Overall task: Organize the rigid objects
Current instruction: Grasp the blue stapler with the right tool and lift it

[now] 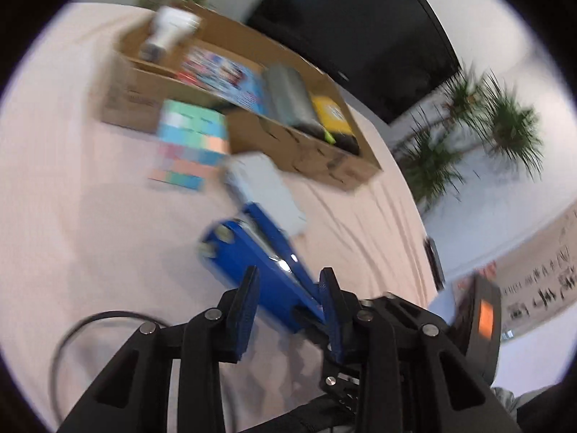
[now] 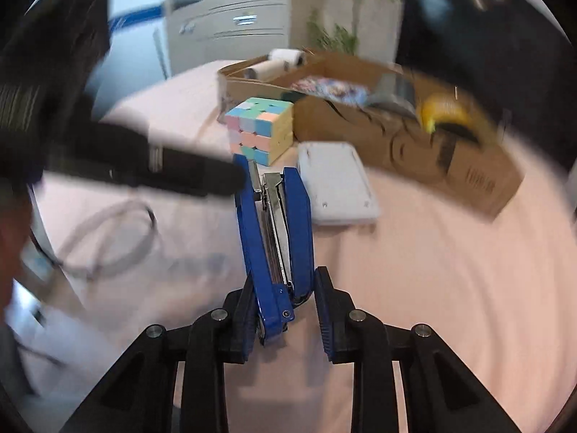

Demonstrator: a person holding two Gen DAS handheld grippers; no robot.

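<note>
A blue stapler point(image 1: 252, 259) lies between the fingers of both grippers, above the pink cloth. My left gripper point(image 1: 288, 285) is closed on one end of it. In the right wrist view the stapler point(image 2: 277, 231) runs forward from my right gripper point(image 2: 285, 288), whose jaws stand a little apart around its hinge end; the left finger touches it, the right finger shows a small gap. The other gripper's black finger point(image 2: 187, 176) reaches the stapler's far end. A pastel puzzle cube point(image 1: 191, 144) point(image 2: 259, 130) and a white flat device point(image 1: 267, 191) point(image 2: 335, 184) lie beyond.
A cardboard box point(image 1: 299, 151) point(image 2: 396, 133) at the back holds a white roll point(image 1: 169, 32), a colourful packet point(image 1: 223, 75), a grey item point(image 1: 288, 93) and a yellow item point(image 1: 331, 115). A cable point(image 2: 108, 238) loops on the cloth at left. Potted plants point(image 1: 476, 130) stand off the table.
</note>
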